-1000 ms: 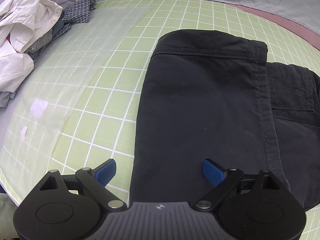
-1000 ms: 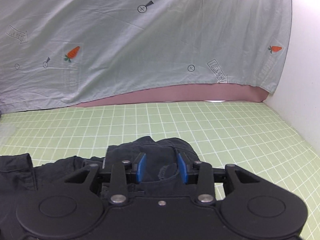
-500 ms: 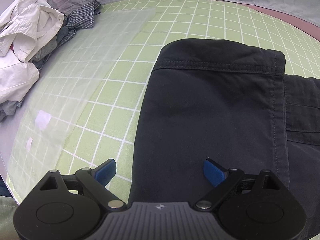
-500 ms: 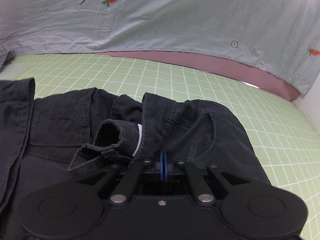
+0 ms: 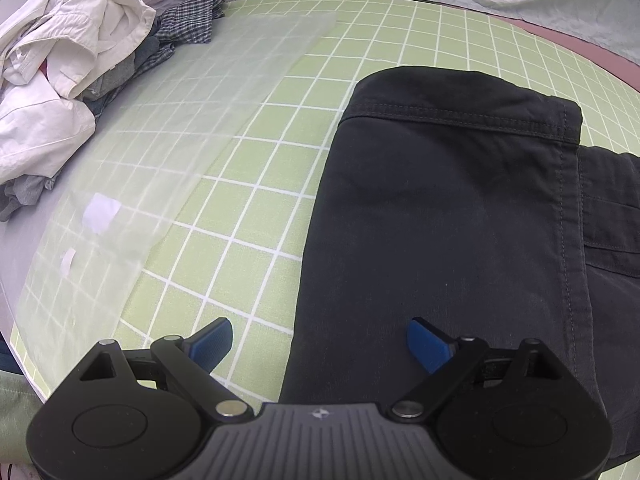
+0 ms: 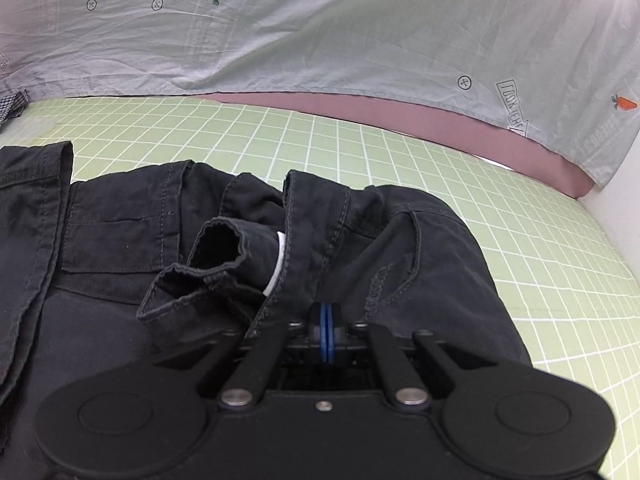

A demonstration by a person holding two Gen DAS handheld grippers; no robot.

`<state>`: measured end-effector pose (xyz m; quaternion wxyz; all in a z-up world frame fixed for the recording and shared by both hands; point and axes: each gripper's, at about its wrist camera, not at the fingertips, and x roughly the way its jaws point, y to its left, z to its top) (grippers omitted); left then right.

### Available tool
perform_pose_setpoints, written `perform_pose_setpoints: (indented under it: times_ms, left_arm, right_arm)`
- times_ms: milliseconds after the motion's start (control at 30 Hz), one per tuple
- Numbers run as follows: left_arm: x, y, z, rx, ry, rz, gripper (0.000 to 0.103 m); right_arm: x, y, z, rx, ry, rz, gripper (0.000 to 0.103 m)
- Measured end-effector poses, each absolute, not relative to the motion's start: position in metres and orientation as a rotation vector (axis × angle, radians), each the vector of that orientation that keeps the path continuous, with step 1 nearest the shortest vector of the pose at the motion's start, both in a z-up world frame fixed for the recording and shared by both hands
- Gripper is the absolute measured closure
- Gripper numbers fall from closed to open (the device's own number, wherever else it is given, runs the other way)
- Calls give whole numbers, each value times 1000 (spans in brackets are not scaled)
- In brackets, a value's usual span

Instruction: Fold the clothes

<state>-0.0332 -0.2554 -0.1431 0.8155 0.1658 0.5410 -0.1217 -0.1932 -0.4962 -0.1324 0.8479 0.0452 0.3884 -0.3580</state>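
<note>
Left gripper [image 5: 320,344] hovering low over the near edge of the black cotton trousers [image 5: 440,220], blue-padded fingers [image 5: 212,342] spread wide, nothing between them; one pad out over bare mat, the other above dark cloth. Trousers lying flat on the green grid-lined cutting mat [image 5: 256,208], folded leg hem toward the far side, stitched seam running down the right. To the left of the trousers, a frosted translucent plastic sheet [image 5: 180,120] flat on the mat, and past it, well apart from the trousers, a heap of white and checked crumpled clothes [image 5: 72,64]. Over on the other side, right gripper [image 6: 326,336] pointing forward at table height, blue pads pressed tight together, clamped on a bunched ridge of the trousers' waistband [image 6: 304,240]; cloth lifted into a rumpled peak just ahead of the pads, a curled flap [image 6: 216,248] and a sliver of white label beside it. Beyond the trousers, more green mat, then a pale grey hanging sheet printed with carrots [image 6: 320,32] draped along the back.
</note>
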Motion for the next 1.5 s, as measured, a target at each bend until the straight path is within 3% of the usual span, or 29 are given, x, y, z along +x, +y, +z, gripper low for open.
perform_pose_setpoints:
  times_ms: [67, 167, 200, 267, 300, 333, 400, 667, 767, 833, 1000, 1067, 1233, 1500]
  left_arm:
    - [-36, -248, -143, 343, 1156, -261, 9]
    - [-38, -237, -143, 329, 1162, -262, 9]
    - [-38, -234, -144, 324, 1165, -265, 9]
    - [-39, -230, -144, 315, 1170, -275, 9]
    - [-39, -228, -145, 311, 1173, -283, 9]
    - [-39, -227, -145, 308, 1174, -299, 9]
    - [-37, -227, -147, 310, 1178, -332, 9]
    - [-30, -236, -154, 327, 1179, -448, 9]
    - [-27, -238, -155, 315, 1182, -480, 14]
    - [-28, -239, -153, 293, 1185, -521, 28]
    - [-34, -242, -146, 320, 1160, -507, 87]
    - [-32, -236, -139, 244, 1171, -486, 96]
    - [-44, -236, -97, 61, 1114, -483, 99]
    - [-125, -341, -35, -2, 994, -680, 99]
  right_arm:
    - [-198, -492, -129, 103, 826, -761, 99]
    - [-205, -485, -123, 133, 838, -753, 89]
    - [-207, -482, -121, 145, 842, -746, 80]
    - [-212, -478, -116, 166, 845, -753, 73]
    - [-215, -476, -112, 178, 839, -758, 56]
    - [-219, -477, -108, 218, 822, -744, 25]
    - [-224, -476, -96, 282, 777, -737, 7]
    - [-237, -462, -74, 290, 729, -900, 6]
    - [-250, -456, -74, 310, 738, -963, 6]
    - [-258, -453, -75, 324, 741, -1000, 6]
    - [-278, -454, -80, 358, 739, -1053, 6]
    - [-283, -459, -82, 361, 737, -1051, 6]
    - [-293, -484, -84, 343, 745, -989, 6]
    - [-326, -540, -85, 354, 762, -894, 6]
